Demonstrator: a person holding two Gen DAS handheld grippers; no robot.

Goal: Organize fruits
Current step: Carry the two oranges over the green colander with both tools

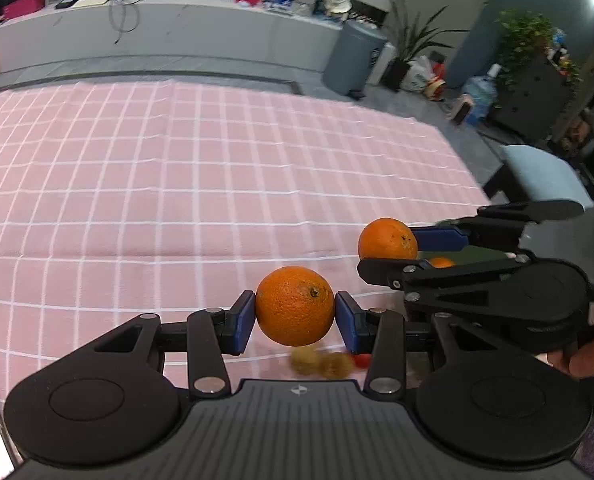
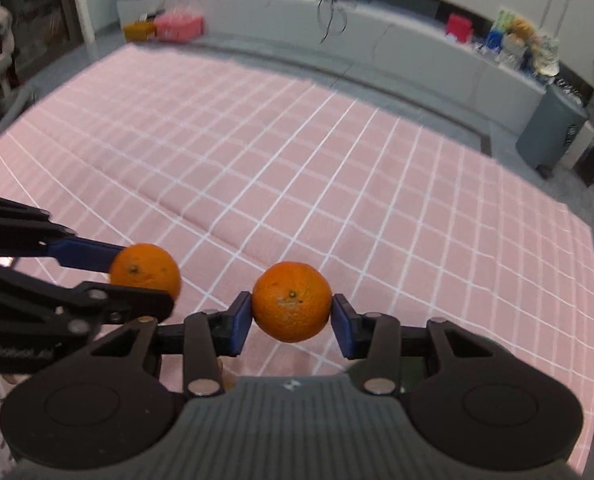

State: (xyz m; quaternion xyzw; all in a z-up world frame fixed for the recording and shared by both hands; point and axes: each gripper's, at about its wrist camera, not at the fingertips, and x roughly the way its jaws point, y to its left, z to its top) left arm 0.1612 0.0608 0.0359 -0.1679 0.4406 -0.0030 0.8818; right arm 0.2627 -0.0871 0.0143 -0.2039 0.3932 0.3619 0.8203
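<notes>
The left gripper [image 1: 295,316] was clenched on an orange [image 1: 295,306] at lower centre of its own view, both blue pads pressed to the fruit above the pink checked cloth [image 1: 177,184]. The right gripper [image 2: 291,316] likewise clasped a second orange [image 2: 291,301] at lower centre of the right wrist view. Each fruit also appeared in the other camera, half covered by a dark finger: at right in the left view, at left in the right view. Below the left orange lay blurred yellowish fruits [image 1: 321,364] and something small and red [image 1: 362,360], partly hidden by the gripper body; what they were could not be told.
</notes>
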